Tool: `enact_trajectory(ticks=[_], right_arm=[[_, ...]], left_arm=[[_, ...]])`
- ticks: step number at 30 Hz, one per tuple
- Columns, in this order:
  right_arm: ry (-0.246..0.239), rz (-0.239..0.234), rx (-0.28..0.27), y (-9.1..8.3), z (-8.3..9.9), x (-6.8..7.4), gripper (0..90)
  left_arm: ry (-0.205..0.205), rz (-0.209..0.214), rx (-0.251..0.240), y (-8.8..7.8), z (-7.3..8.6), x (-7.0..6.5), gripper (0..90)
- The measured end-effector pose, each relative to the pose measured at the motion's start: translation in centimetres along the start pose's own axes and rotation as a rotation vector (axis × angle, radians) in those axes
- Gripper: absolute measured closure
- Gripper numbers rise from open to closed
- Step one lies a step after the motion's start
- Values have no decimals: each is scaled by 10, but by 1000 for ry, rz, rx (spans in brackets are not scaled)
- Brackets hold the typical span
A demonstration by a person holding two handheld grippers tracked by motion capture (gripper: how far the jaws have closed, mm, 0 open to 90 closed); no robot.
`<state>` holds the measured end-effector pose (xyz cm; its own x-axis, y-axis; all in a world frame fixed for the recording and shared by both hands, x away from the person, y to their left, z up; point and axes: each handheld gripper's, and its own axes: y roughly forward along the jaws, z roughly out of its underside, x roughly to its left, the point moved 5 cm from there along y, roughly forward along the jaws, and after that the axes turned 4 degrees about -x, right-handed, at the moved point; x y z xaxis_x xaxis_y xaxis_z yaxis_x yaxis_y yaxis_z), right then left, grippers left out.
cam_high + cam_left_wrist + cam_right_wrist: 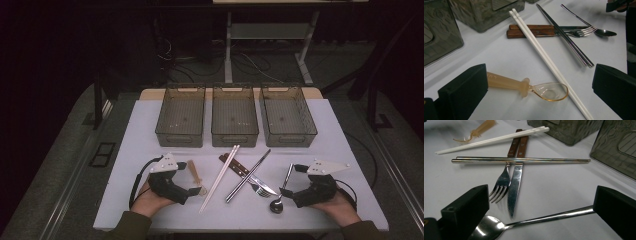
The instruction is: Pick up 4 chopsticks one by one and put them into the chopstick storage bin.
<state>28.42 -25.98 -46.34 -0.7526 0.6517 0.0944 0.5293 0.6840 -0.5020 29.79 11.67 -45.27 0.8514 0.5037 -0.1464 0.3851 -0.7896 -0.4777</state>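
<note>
Straddling the amber spoon [529, 87], the left gripper [539, 85] gapes wide; the right gripper [541, 212] (also released) brackets the steel spoon [529, 221], seemingly untouched.

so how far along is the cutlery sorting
Nothing is sorted yet: the three bins look empty. The open left gripper frames the amber spoon; the open right gripper frames the metal spoon. Chopsticks, fork and knife lie untouched.
</note>
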Motion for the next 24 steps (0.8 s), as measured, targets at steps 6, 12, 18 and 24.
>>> enact_trajectory(ticks=[6, 12, 18, 24], right_arm=[[13, 3, -4, -3, 0, -3, 5], [19, 5, -4, -2, 0, -5, 5], [19, 0, 6, -3, 1, -4, 5], [8, -16, 2, -2, -1, 0, 5]], left_arm=[[-5, -1, 2, 0, 0, 0, 0], [-13, 0, 5, 2, 0, 2, 0], [-10, 0, 8, 3, 0, 0, 4], [-6, 3, 14, 6, -3, 0, 21]])
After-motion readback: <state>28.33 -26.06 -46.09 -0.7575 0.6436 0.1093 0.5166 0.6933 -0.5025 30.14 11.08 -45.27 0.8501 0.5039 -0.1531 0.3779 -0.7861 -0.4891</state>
